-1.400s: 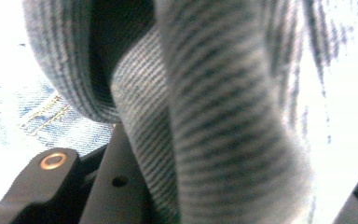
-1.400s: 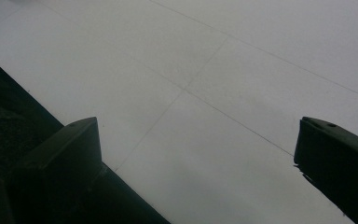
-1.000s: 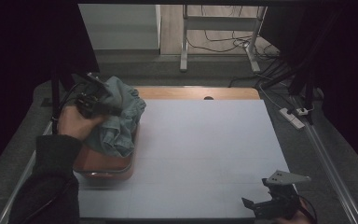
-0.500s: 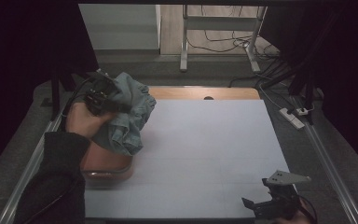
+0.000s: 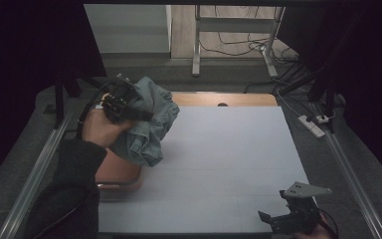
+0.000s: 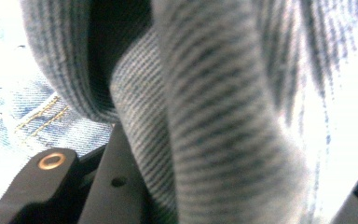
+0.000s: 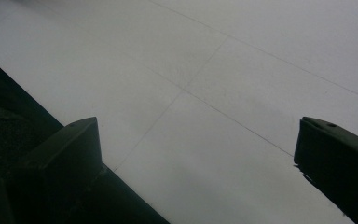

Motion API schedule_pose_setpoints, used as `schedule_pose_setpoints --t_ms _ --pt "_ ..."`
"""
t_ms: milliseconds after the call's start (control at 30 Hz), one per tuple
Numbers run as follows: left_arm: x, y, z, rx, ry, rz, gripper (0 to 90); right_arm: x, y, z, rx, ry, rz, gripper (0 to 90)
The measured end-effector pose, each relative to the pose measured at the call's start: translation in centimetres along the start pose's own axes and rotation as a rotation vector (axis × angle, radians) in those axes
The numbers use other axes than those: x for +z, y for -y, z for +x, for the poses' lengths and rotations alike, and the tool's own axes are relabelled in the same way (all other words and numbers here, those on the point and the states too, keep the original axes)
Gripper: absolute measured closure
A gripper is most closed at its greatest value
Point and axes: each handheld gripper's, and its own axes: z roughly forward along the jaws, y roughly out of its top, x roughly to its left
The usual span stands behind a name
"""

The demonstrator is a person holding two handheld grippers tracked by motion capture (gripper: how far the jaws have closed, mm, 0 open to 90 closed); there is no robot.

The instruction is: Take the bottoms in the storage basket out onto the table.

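A bundle of grey-blue denim cloth [image 5: 149,124] hangs in the air over the table's left side, and my left gripper [image 5: 129,107] is shut on it. In the left gripper view the ribbed denim cloth [image 6: 214,116] bunches right against the camera, with stitched denim [image 6: 37,116] behind it. Under the bundle sits an orange-brown basket [image 5: 117,174]. My right gripper [image 5: 283,219] rests low at the table's front right corner. Its jaws stand wide apart with nothing between them over the white tabletop [image 7: 223,79].
The white table surface [image 5: 229,159] stretches across the middle, with a wooden strip [image 5: 229,98] at its far edge. Metal rails [image 5: 350,169] run along both sides. A power strip [image 5: 312,125] and cables lie on the floor at the back right.
The left hand has lifted the cloth up and to the right, away from the basket, so the bundle now hangs partly over the white surface. The right gripper has stayed put.
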Motion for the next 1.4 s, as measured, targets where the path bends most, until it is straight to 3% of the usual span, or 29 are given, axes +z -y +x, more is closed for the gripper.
schedule_pose_setpoints --t_ms 1400 --pt "6.8 -4.2 -6.5 0.144 0.083 0.038 68.5 0.0 0.0 0.0 -0.006 -0.002 0.0 0.6"
